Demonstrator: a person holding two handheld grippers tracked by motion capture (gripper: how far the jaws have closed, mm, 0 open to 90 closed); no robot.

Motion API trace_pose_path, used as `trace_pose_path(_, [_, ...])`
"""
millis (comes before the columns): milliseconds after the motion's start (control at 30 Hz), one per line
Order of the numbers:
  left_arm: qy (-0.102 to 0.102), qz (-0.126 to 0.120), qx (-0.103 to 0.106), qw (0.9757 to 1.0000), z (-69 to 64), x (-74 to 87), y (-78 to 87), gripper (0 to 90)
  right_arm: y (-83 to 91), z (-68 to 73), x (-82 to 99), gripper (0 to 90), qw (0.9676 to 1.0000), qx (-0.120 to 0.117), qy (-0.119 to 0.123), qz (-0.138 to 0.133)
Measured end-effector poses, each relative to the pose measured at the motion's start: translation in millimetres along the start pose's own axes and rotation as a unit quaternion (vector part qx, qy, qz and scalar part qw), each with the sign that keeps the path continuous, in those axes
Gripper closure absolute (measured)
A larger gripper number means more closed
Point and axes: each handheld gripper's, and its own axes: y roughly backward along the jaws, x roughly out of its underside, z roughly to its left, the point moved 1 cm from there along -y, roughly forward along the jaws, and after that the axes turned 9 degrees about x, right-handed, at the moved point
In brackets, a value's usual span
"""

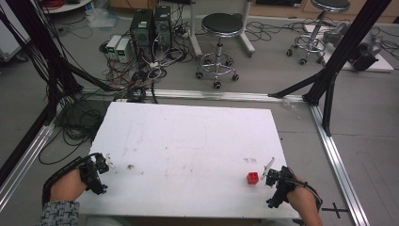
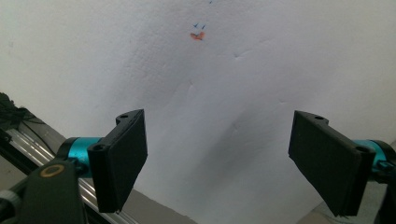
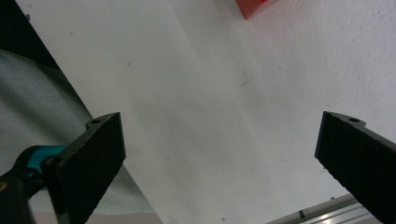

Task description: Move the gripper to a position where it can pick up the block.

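A small red block [image 1: 253, 177] sits on the white table top [image 1: 188, 141] near its front right corner. My right gripper [image 1: 273, 175] is just right of the block, open, nothing between its jaws. In the right gripper view the red block [image 3: 254, 6] shows at the top edge, ahead of the wide-apart jaws of the right gripper [image 3: 219, 163]. My left gripper [image 1: 102, 169] rests at the table's front left edge, open and empty. The left gripper view has the left gripper [image 2: 219, 163] over bare white board, with a small orange mark [image 2: 198, 35] further ahead.
Beyond the table stand two stools [image 1: 220, 28], computer boxes [image 1: 150, 28] and tangled cables [image 1: 136, 80] on the floor. Black frame posts [image 1: 339, 52] rise at both sides. A metal rail [image 1: 339, 165] runs along the right of the table.
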Motion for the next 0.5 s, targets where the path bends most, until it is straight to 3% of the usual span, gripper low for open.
trace_pose_path(500, [0.0, -0.005, 0.004, 1.0, 0.4, -0.2, -2.2, 20.0, 0.2, 0.3, 1.7, 1.0, 1.0, 0.001, -0.002, -0.003])
